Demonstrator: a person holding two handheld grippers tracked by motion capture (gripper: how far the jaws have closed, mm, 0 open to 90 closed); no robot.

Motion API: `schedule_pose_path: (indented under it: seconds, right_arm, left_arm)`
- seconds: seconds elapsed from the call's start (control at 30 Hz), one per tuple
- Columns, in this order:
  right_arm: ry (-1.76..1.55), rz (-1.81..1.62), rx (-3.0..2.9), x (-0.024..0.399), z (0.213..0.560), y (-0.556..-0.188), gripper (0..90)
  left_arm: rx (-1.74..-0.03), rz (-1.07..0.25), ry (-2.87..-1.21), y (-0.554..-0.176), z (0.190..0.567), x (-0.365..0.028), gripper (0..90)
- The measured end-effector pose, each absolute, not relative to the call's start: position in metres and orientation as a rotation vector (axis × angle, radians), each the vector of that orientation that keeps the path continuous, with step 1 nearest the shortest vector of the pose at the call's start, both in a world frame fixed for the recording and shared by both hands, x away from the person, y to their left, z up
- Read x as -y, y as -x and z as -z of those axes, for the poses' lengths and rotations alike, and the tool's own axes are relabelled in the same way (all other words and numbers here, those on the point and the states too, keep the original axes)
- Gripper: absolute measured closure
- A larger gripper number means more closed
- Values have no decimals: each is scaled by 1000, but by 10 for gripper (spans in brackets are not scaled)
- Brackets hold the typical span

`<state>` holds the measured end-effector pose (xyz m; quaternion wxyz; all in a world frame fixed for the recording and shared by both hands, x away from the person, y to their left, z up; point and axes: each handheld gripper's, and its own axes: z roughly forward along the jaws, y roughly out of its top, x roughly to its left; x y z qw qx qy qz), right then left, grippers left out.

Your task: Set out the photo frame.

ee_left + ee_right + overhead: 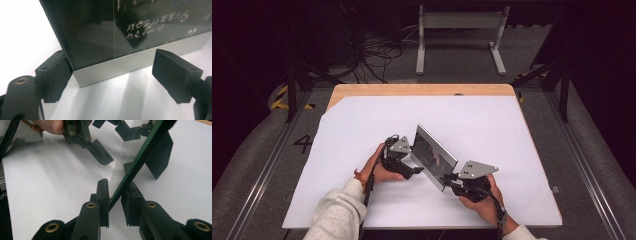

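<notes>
step: steady the picture frame (435,156) upright mid-table (362,200) | right claw (117,202) pinches its edge | left claw (110,75) wide at bottom corner | advice: close left gently, avoid glass

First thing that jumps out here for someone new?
The picture frame, dark glass in a silver border, standing upright mid-sheet on the white table cover. The right gripper straddles the frame's thin edge with narrowly parted jaws; the left gripper has wide jaws at the frame's near corner, one pad against it.
</notes>
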<state>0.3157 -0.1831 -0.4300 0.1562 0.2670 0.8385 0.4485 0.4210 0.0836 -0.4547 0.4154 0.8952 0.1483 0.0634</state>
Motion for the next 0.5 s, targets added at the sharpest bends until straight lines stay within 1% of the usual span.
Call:
schedule_pose_path:
  seconds: [0.13, 0.17, 0.27, 0.3, 0.4, 0.5]
  right_arm:
    - [-785, -1278, -2393, 185, 429, -316, 760]
    - [-784, -1270, -2383, 186, 429, -315, 741]
    - [-785, -1279, -2349, 190, 424, -312, 735]
    - [-781, -1284, -2336, 191, 422, -311, 743]
    - [-769, -1313, -2305, 194, 417, -307, 781]
    - [-764, -1319, -2298, 194, 416, -306, 790]
  left_arm:
    - [-376, -158, -2244, -419, 455, -85, 192]
    - [-377, -154, -2242, -419, 455, -85, 196]
    - [-395, -158, -2207, -419, 454, -84, 184]
    - [-396, -168, -2198, -419, 454, -83, 170]
    - [-413, -182, -2161, -419, 453, -81, 164]
    - [-409, -180, -2149, -419, 453, -80, 161]
